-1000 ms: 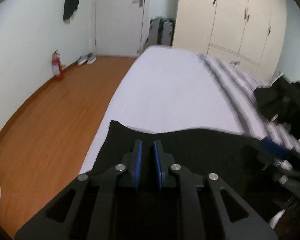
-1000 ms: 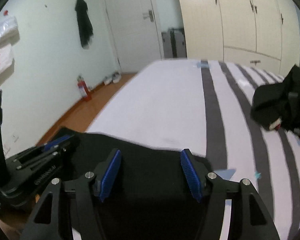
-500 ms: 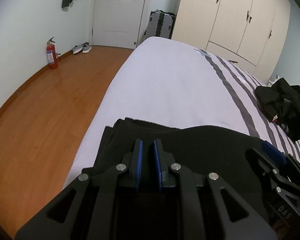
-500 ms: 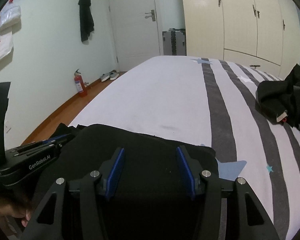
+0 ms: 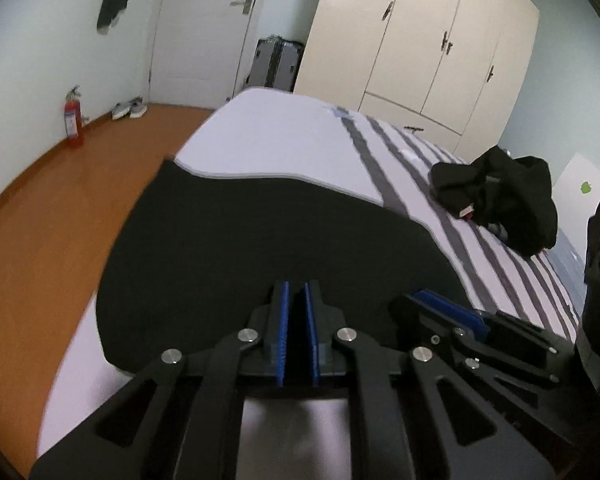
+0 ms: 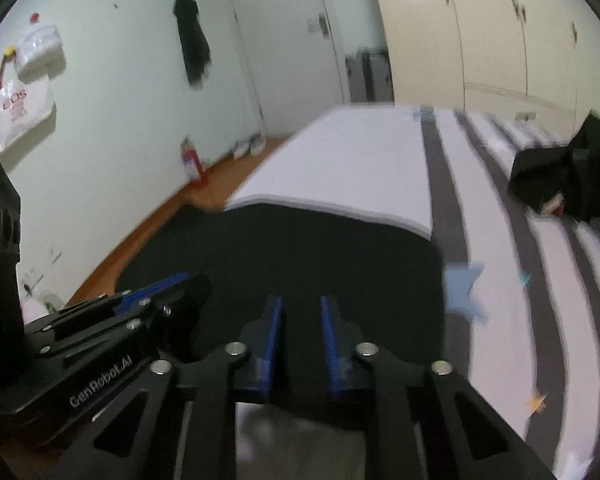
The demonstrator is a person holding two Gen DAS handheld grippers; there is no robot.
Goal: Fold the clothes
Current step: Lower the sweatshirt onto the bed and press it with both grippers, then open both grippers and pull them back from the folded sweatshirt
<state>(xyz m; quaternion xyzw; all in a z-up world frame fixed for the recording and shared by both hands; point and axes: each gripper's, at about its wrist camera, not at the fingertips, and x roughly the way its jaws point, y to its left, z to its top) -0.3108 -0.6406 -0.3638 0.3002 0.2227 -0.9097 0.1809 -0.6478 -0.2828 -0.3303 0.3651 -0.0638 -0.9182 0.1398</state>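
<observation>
On the near end of the striped bed [image 5: 284,140], a black garment [image 5: 260,248] is spread flat. Its near edge is clamped by the left gripper [image 5: 296,320], jaws almost closed. The right gripper [image 6: 300,332], just beside it, has just been closing on the same edge; contact cannot be confirmed.

Matt black cloth garment [image 5: 260,240] lies ahead of the left hand-held gripper [image 5: 296,300], whose body is matt black plastic with ribbed blue pads [image 5: 283,332] and shiny metal rivets [image 5: 247,335]. Beyond lies a smooth striped cloth bed [image 5: 300,140]; left of it, a glossy wood floor [image 5: 60,208].
</observation>
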